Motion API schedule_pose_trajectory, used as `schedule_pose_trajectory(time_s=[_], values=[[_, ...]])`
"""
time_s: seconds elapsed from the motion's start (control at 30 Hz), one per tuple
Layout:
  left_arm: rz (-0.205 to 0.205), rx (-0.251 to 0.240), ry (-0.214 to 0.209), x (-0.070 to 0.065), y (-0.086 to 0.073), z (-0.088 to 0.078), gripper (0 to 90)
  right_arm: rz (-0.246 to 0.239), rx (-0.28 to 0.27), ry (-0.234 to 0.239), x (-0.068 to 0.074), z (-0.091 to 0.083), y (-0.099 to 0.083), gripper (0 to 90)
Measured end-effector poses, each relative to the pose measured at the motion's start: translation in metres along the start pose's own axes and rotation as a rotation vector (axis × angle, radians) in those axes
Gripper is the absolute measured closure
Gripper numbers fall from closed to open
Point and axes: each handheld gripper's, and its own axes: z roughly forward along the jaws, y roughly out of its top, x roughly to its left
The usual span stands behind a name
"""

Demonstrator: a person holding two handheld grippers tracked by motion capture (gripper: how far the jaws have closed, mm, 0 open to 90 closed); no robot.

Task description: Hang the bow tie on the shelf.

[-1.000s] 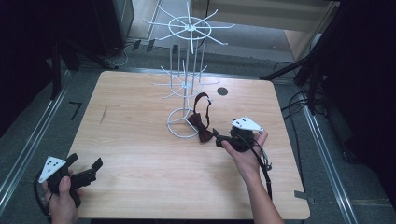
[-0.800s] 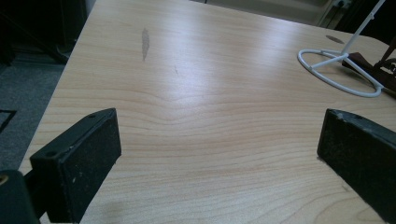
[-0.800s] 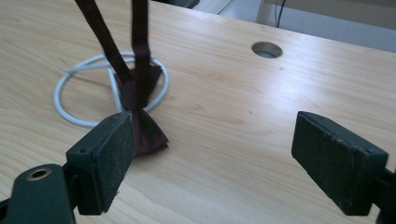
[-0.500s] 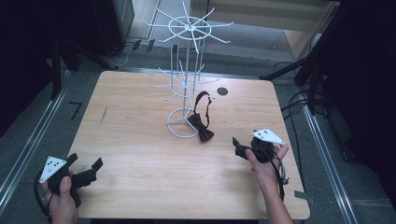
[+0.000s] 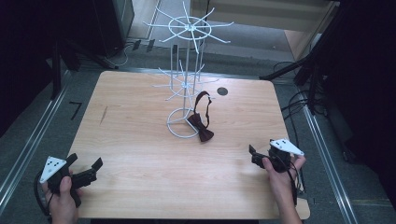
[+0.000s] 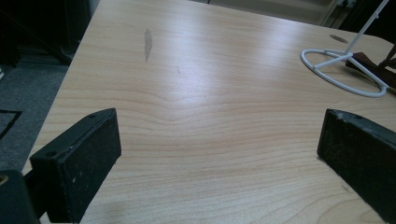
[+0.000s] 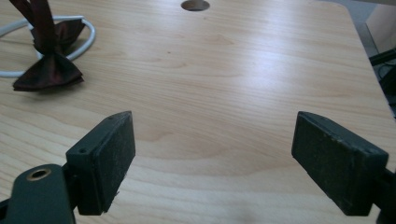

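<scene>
A dark red bow tie point(image 5: 201, 126) hangs by its strap from a low arm of the white wire rack point(image 5: 186, 84), its bow resting on the table by the rack's ring base point(image 5: 175, 127). In the right gripper view the bow tie point(image 7: 49, 65) lies at the upper left, across the ring base point(image 7: 88, 32). My right gripper point(image 5: 254, 156) is open near the table's right front, well clear of the tie; its own view shows the right gripper point(image 7: 212, 158) holding nothing. My left gripper point(image 5: 88, 170) is open at the left front corner, and the left gripper point(image 6: 219, 154) has bare wood between its jaws.
The wooden table point(image 5: 140, 154) has a round cable hole point(image 5: 222, 91) behind the rack and a dark mark point(image 5: 103, 114) at the left. Metal rails point(image 5: 28, 140) run along both sides. Cables point(image 5: 299, 102) lie on the floor at the right.
My right gripper has let go of the bow tie and drawn back toward the table's right front. The tie now hangs from the rack. The left gripper has stayed put.
</scene>
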Motion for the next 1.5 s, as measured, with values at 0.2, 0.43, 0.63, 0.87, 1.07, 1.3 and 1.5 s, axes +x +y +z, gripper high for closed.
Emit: schedule_pose_trajectory(time_s=[0.2, 0.43, 0.63, 0.87, 1.07, 1.3, 1.5], values=[[0.0, -0.001, 0.004, 0.0, 0.0, 0.0, 0.2, 0.02, 0.003, -0.025, -0.017, -0.008, -0.013, 13.6], [0.001, -0.002, 0.007, -0.001, 0.0, 0.0, 0.2, 0.045, 0.01, -0.042, -0.033, -0.019, -0.027, 12.7], [0.004, -0.003, 0.008, -0.001, 0.0, 0.0, 0.2, 0.058, -0.005, -0.052, -0.047, -0.032, -0.035, 9.7], [0.005, -0.004, 0.008, -0.001, 0.0, 0.0, 0.2, 0.075, -0.005, -0.066, -0.061, -0.046, -0.049, 7.0], [0.006, -0.001, 0.019, -0.001, 0.0, -0.001, 0.2, 0.099, -0.016, -0.081, -0.074, -0.061, -0.061, 6.2], [0.011, 0.002, 0.029, -0.002, 0.0, -0.001, 0.2, 0.131, -0.012, -0.084, -0.082, -0.073, -0.076, 6.2], [0.014, 0.008, 0.03, -0.002, 0.0, 0.0, 0.2, 0.154, -0.018, -0.078, -0.084, -0.074, -0.083, 6.3]])
